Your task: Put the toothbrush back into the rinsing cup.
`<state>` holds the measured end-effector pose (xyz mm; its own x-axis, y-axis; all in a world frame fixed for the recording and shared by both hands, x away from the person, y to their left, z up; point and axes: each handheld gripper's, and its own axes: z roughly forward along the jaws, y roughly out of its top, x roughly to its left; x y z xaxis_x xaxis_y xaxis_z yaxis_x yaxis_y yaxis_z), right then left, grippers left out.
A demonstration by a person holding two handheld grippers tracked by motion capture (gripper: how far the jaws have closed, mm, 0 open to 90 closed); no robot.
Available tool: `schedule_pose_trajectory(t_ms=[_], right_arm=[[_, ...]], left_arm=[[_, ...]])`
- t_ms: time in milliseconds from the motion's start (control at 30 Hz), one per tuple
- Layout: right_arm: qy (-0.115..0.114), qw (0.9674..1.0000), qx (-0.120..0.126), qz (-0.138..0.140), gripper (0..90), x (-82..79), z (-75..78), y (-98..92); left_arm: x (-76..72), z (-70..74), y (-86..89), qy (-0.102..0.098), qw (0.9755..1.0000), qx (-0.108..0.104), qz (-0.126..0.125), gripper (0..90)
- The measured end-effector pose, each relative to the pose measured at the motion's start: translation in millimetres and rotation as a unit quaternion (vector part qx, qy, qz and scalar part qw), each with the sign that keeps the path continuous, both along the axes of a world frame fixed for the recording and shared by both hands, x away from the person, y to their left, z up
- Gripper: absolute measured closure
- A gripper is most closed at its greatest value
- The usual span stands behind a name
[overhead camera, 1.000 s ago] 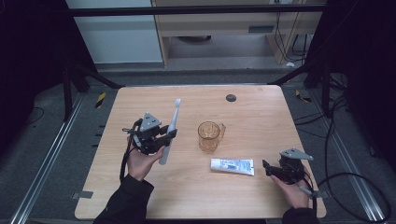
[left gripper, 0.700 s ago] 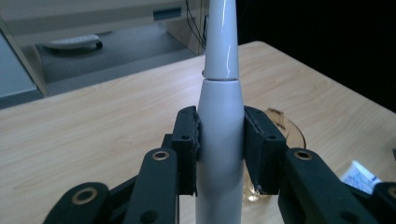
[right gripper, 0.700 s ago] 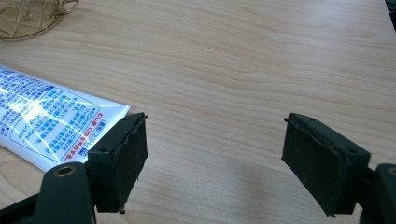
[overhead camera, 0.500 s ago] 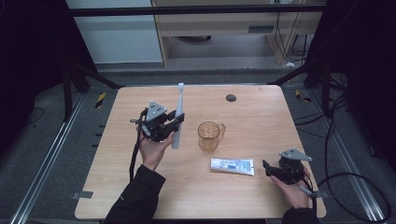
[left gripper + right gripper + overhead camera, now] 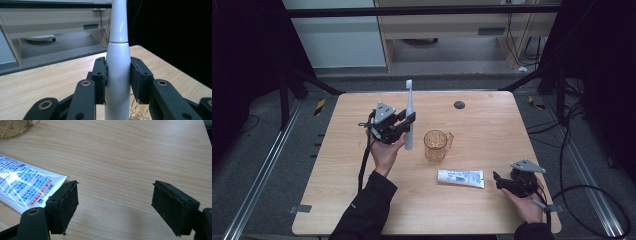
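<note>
Carried rightward toward the amber cup [image 5: 435,146], electric toothbrush [image 5: 409,116] now upright above the table [image 5: 492,120], clamped mid-handle in left tongs [image 5: 118,80]. Rigid, smooth, likely slippery; best gripped at the thick body. Right tongs [image 5: 115,205] wide open, empty, beside toothpaste tube [image 5: 22,187].

Left gripper [image 5: 404,125] raised above table, jaws clamped; right gripper [image 5: 499,181] low near edge, jaws wide apart.
</note>
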<state>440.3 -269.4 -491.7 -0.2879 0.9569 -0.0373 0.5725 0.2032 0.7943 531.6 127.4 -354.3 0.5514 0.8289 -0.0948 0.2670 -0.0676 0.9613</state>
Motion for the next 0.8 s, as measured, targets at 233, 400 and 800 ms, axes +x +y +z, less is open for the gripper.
schedule_pose_trajectory(t_ms=[233,400,800], right_arm=[[0.0,1.0,0.0,-0.002,21.3,0.1,-0.4,-0.8],[0.0,1.0,-0.002,-0.002,21.0,0.0,-0.7,-0.9],[-0.003,1.0,-0.003,-0.001,21.0,-0.1,-1.5,-1.3]], left_arm=[[3.4,4.4,-7.0,-0.018,0.9997,-0.015,0.004,67.2],[7.0,7.9,-16.7,-0.029,0.9994,-0.021,0.002,67.2],[11.8,6.8,-33.1,-0.048,0.9982,-0.035,-0.012,67.2]])
